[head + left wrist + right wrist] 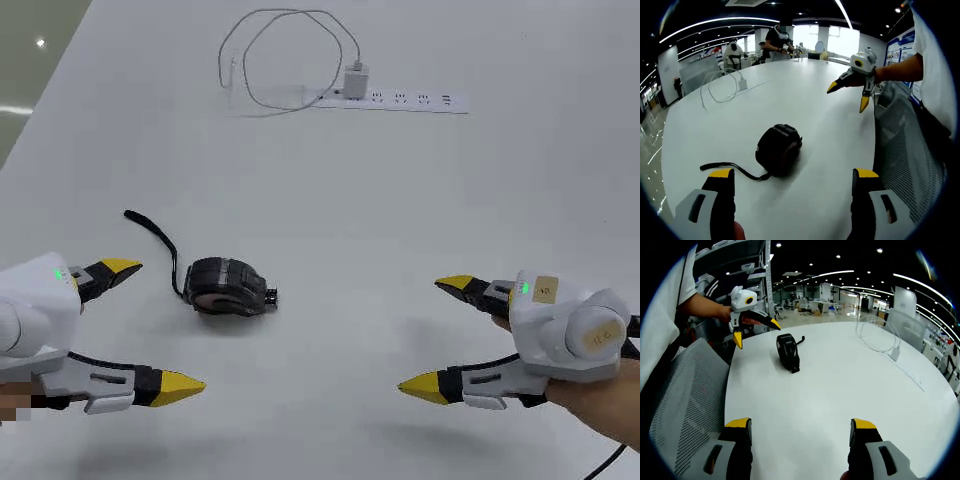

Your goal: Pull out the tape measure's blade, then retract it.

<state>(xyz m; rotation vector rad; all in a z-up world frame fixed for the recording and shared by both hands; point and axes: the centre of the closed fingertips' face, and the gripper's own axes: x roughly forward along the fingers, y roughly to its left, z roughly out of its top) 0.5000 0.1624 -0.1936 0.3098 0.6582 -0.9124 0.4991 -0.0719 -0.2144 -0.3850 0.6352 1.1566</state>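
The left gripper [168, 324] has its body cut off by the left edge of the head view. The hand [600, 405] holding the right gripper [420, 334] runs off the right and bottom edges. A dark cable [610, 460] beside it is cut by the bottom edge. The tape measure [225, 287] hides its blade inside the case, and its label is too small to read. The far people [777, 42] are too small to make out.

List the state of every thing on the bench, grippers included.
tape measure: blade retracted, lying untouched.
strap: trailing loose from the case.
left gripper: open, empty.
right gripper: open, empty.
charger: plugged into power strip.
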